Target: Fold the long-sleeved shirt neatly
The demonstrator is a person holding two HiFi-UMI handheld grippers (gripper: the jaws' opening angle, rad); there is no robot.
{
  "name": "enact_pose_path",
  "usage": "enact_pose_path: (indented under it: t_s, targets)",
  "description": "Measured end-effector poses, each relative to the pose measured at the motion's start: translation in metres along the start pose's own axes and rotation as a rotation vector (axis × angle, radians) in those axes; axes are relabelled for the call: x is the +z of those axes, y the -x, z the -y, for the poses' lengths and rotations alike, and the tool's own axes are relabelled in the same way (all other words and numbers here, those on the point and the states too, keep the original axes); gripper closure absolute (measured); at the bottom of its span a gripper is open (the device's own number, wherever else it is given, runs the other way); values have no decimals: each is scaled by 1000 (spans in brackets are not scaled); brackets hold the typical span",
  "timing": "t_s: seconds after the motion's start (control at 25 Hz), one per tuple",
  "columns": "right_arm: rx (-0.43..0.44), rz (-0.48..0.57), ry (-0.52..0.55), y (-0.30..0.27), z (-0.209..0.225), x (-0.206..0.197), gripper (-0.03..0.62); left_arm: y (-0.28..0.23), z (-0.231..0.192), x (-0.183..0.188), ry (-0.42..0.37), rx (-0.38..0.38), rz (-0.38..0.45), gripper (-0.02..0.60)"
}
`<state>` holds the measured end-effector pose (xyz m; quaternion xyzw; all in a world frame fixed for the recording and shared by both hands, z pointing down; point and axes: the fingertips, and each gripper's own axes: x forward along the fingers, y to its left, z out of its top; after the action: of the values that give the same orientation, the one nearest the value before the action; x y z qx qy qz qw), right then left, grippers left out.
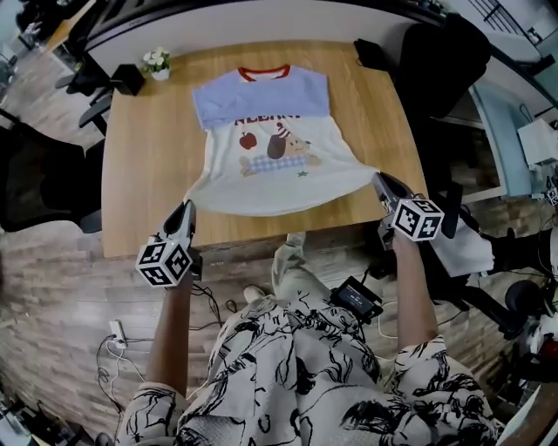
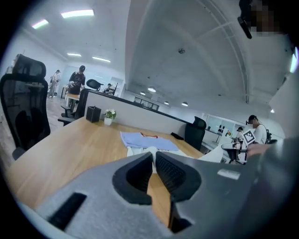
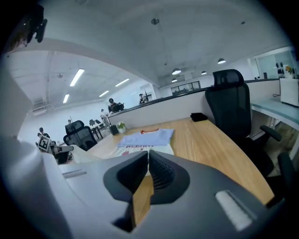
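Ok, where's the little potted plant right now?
In the head view the potted plant stands at the far left corner of the table, beside a black box, up and left of the shirt.

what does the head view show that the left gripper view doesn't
Head view only: the print on the shirt, and the person's patterned clothes.
Left gripper view only: ceiling lights and people at far desks.
Both: the shirt, table, plant, and the left gripper shut on the shirt's corner.
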<state>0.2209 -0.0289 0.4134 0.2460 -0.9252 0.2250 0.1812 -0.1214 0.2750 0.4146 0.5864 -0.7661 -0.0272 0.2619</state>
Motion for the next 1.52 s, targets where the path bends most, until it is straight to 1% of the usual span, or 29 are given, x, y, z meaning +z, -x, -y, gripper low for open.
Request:
enact_pose_path:
  t_s: [0.08,0.28,0.44,0.56,0.68,0.84,1.04,1.2,1.28,1.52]
  targets:
    - [23,43,5,-14,-3,26,577,-13,-6,25,19,-11,38,552]
    - [66,102,25,-46,3,84,577,-46,-22,77,15,36,102,552]
    - [106,138,17,-73,14,125,577,-74,-33,112,27,54,152,552]
    - [121,146,23,-97,24,148,577,-97,-42,131,17,93,160,552]
    - [140,141,35,-121,33,164,577,-116,-49,146,-13,131,160,552]
    - [144,144,60,-148,43,182,577,-138,-61,168,-47,160,166,552]
    - [102,157,74,-181,57,200,576,-177,-72,195,-103,147,140,552]
    - [58,143,110,-222,69,209,576,-218,-98,208,-138,131,113,551]
    - [29,122,117,-247,76,209,576,-241,-112,208,-145,119,95,551]
    - [-50,53,88,-320,107,197,576,-320,-151,193,-156,91,8,551]
